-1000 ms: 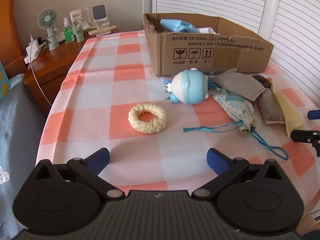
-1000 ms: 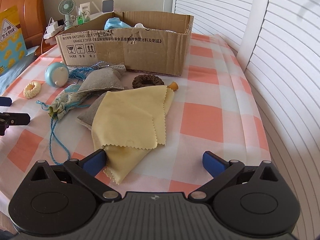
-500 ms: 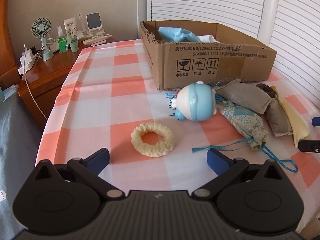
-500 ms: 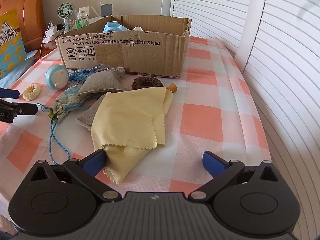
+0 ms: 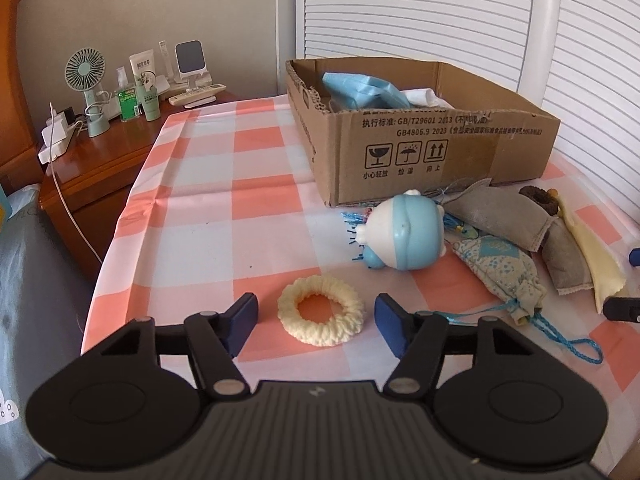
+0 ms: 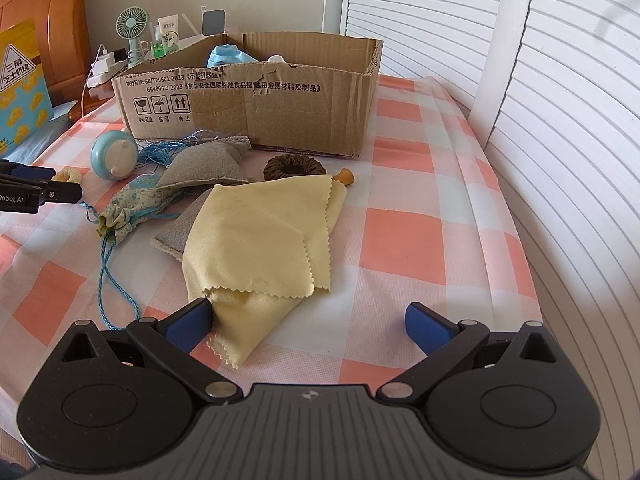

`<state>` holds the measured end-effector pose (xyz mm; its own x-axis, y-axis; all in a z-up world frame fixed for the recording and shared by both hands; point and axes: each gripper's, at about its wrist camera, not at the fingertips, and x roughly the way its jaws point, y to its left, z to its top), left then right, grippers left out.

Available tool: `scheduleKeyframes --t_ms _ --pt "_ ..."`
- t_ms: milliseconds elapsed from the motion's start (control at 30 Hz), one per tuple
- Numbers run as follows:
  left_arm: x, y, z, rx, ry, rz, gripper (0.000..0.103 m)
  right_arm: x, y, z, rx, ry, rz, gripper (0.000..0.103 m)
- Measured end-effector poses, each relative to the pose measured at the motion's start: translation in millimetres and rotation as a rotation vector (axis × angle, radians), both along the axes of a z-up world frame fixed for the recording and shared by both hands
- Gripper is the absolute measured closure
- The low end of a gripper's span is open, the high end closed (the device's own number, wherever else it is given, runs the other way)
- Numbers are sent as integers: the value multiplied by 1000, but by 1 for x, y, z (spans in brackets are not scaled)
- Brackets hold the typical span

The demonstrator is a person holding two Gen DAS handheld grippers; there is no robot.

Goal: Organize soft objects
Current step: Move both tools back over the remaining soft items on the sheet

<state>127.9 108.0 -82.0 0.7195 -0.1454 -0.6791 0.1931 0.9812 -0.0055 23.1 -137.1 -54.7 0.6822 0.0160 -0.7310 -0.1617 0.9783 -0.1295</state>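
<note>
A cream scrunchie lies on the checked tablecloth between the fingertips of my open left gripper, which straddles it without touching. Behind it lie a blue-and-white round toy, a patterned drawstring pouch, grey cloths and a brown scrunchie. A yellow cloth lies in front of my open right gripper, whose left fingertip touches the cloth's near corner. The cardboard box at the back holds a blue item and a white one.
A wooden nightstand at the far left holds a small fan, bottles and a charger with a cable. White shutters run along the back and right. The table edge drops off at the left and right sides.
My left gripper moved forward and lower to the cream scrunchie, and its jaws narrowed around it. My right gripper stayed by the yellow cloth, nearly unmoved.
</note>
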Motion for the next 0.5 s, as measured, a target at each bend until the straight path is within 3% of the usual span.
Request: scheduleKeyframes --t_ms 167,300,500 --pt "1 -3 3 -7 12 -14 60 0 0 0 0 -2 1 0" --pt "-3 -10 5 25 12 1 61 0 0 0 0 -2 1 0" --pt "-9 -10 5 -11 26 14 61 -1 0 0 -3 -4 12 0"
